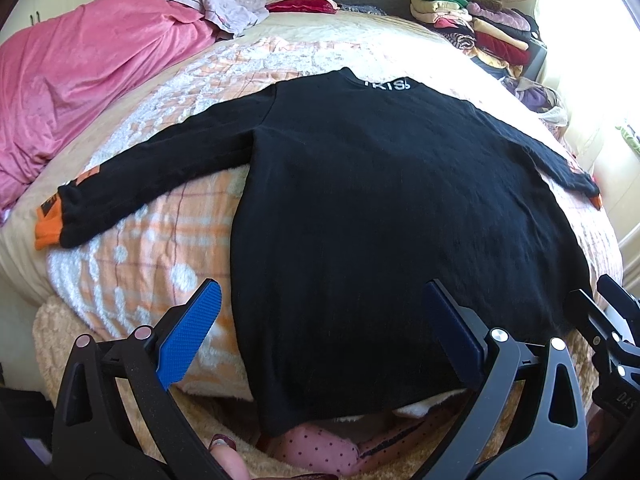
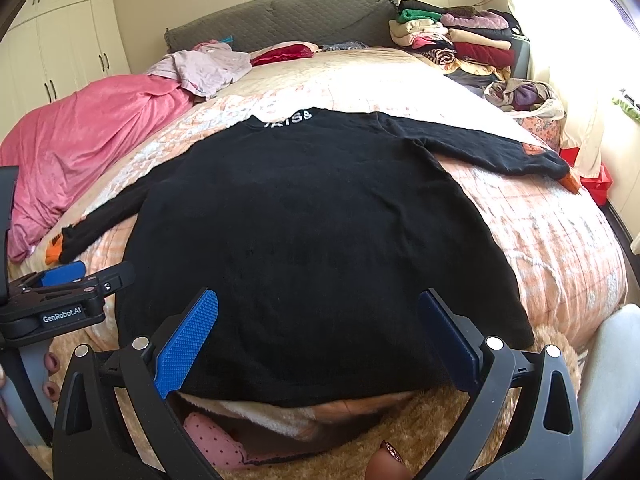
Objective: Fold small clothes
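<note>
The bed (image 1: 280, 52), under its orange-and-white checked blanket (image 1: 168, 216), filled most of both of your views, with a pink duvet (image 1: 80, 80) bunched along its left side and a stack of folded clothes (image 2: 460, 40) at the far right corner by the headboard. The black sweater (image 1: 380, 220) lay flat across the blanket, neck away from you with white lettering on the collar, both sleeves spread out to the sides, orange cuffs showing at the ends, and its hem reaching the near edge of the bed. You held your left gripper (image 1: 320, 332) just over the hem on the left part, fingers released and wide apart, grasping nothing. You held your right gripper (image 2: 318, 336) beside it over the hem's right part, fingers likewise spread, nothing between them.
</note>
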{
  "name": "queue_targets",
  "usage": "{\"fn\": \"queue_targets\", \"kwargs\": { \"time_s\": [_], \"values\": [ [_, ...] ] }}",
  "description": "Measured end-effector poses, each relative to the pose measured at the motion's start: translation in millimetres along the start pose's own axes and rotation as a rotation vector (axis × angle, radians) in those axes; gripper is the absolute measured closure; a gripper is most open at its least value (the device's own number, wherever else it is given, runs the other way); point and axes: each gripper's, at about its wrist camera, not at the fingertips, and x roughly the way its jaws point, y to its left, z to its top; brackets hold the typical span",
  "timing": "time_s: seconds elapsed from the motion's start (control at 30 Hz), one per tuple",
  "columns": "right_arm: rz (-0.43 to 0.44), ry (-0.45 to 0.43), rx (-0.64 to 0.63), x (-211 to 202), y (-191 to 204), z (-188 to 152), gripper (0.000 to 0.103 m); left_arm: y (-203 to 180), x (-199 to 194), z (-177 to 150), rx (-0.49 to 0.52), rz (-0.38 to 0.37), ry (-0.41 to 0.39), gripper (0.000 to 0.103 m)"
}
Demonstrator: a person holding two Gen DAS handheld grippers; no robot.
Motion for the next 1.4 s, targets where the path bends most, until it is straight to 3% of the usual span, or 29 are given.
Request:
{"fn": "queue_targets", "kwargs": {
  "time_s": [0.37, 0.93, 1.4],
  "values": [
    [-0.072, -0.054, 0.040, 29, -27, 72, 0.004, 0, 29, 65, -0.018, -0.005, -0.024, 0.009],
    [-0.126, -0.045, 0.171, 82, -102, 151, 0.004, -7, 80, 149, -0.022, -0.013, 0.002, 0.009],
    [-0.291, -0.061, 0.370, 108, -211, 181, 0.004, -25, 129, 204, -0.012, -0.023, 0.021, 0.009]
  ]
}}
